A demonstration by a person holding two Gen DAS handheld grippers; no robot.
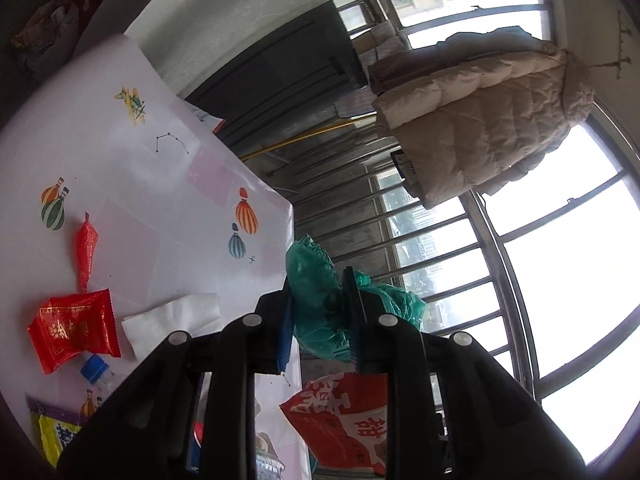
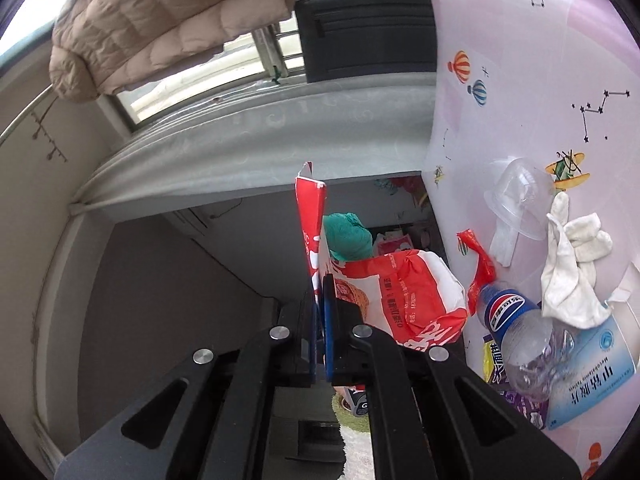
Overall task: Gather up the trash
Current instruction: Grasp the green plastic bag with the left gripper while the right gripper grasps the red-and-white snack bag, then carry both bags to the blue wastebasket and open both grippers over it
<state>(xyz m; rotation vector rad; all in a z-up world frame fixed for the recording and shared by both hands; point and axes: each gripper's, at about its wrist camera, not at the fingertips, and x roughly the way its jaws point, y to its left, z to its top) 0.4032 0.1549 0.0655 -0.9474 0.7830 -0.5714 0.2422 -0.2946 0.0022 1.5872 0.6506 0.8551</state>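
Note:
In the left wrist view my left gripper (image 1: 318, 294) is shut on a crumpled green plastic bag (image 1: 308, 256), raised beside the table's edge. Below it hangs a red and white snack bag (image 1: 344, 420). The right wrist view shows my right gripper (image 2: 321, 292) shut on that red and white snack bag (image 2: 400, 292), pinching its upright edge; the green bag (image 2: 346, 240) shows just beyond it. On the table (image 1: 120, 152) lie two red wrappers (image 1: 76, 328), a white tissue (image 1: 176, 320), a yellow packet (image 1: 52, 436) and a clear bottle with a blue label (image 2: 516, 328).
A crushed clear cup (image 2: 516, 200), crumpled white tissues (image 2: 572, 272) and a blue-white medicine box (image 2: 592, 376) lie on the table (image 2: 520, 60) in the right wrist view. A beige padded coat (image 1: 480, 124) hangs by the barred window (image 1: 460, 264). A bed's edge (image 2: 260, 140) runs behind.

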